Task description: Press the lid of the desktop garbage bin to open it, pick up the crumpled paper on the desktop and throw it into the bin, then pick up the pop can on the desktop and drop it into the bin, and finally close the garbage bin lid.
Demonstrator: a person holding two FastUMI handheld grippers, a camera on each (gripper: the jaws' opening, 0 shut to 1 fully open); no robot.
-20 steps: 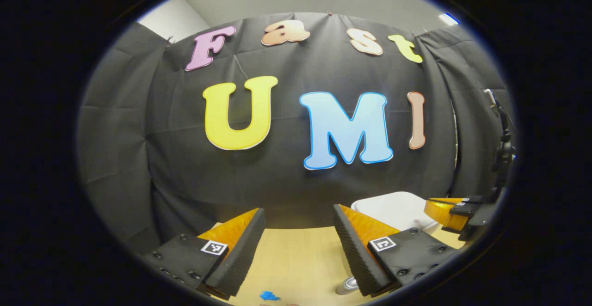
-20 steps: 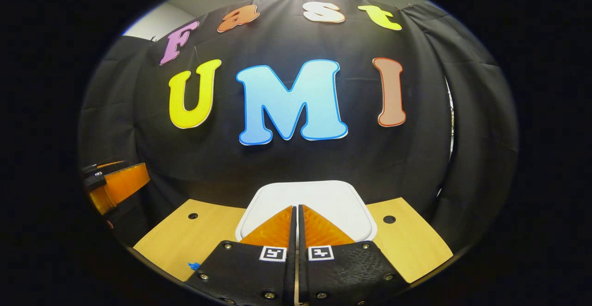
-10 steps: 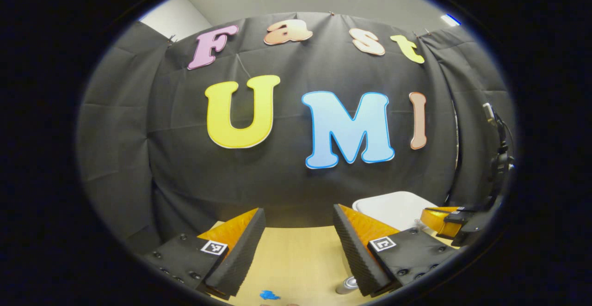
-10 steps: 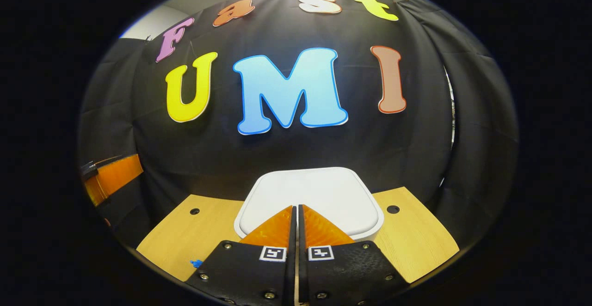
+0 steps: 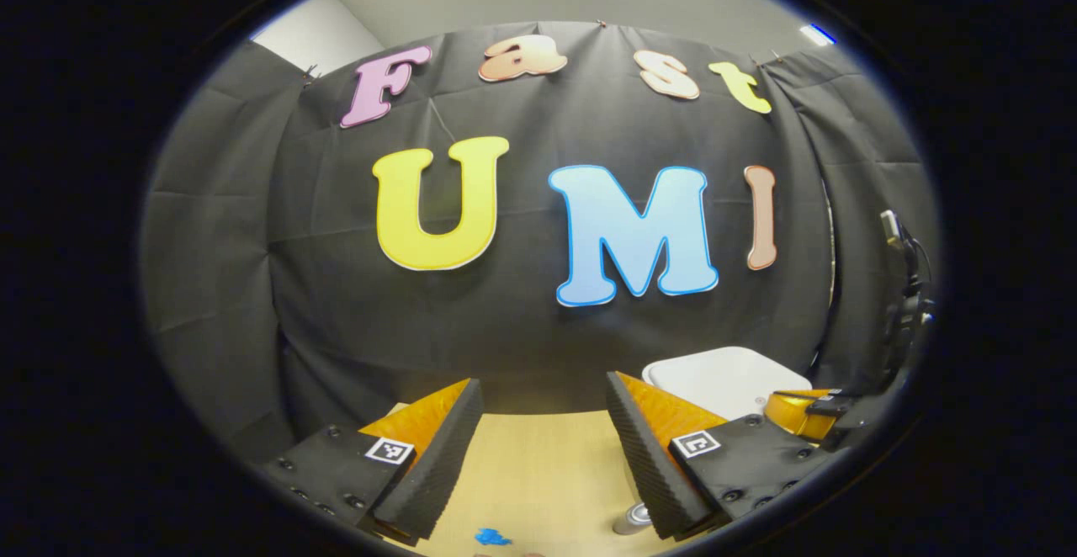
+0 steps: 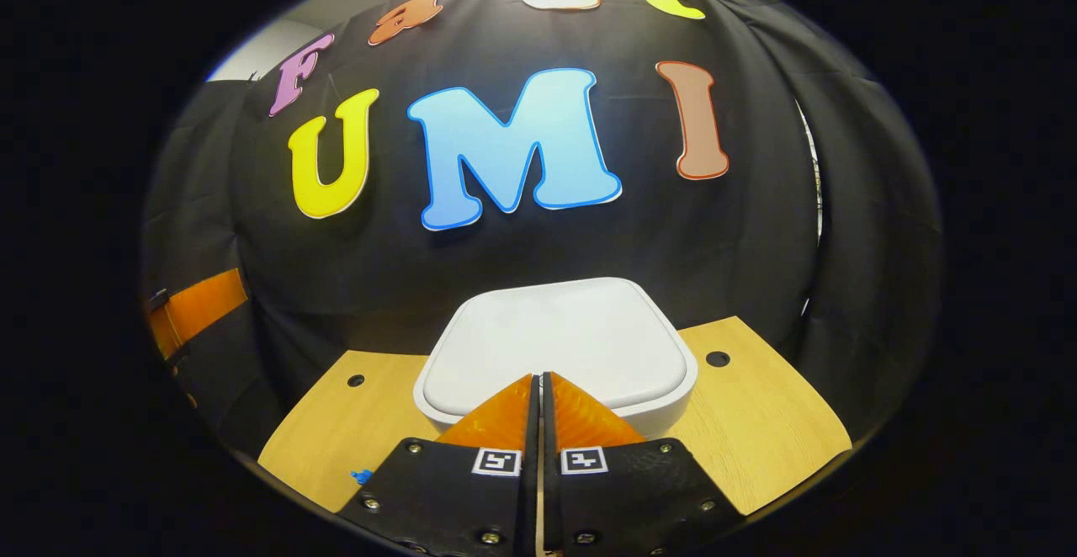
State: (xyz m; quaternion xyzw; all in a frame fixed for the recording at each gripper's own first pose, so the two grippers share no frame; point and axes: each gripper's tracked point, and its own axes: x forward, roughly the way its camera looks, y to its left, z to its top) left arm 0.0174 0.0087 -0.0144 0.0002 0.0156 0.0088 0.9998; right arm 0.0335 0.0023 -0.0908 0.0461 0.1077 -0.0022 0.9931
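Note:
The white garbage bin [image 6: 559, 347] stands on the wooden desktop with its lid down flat. My right gripper [image 6: 538, 376] is shut with nothing between its fingers, its tips over the near edge of the lid. In the left gripper view the same bin [image 5: 715, 376] sits at the right, with the right gripper [image 5: 799, 410] beside it. My left gripper [image 5: 543, 389] hangs open above the desk. The top of the pop can [image 5: 633, 520] peeks out by its right finger.
The wooden desktop [image 6: 757, 422] has a small round hole on each side of the bin. A small blue mark [image 5: 490, 537] lies on the desk near the front edge. Black cloth closes off the back and sides.
My right gripper has come lower and nearer to the bin lid, which looks larger now. The left gripper has stayed in place.

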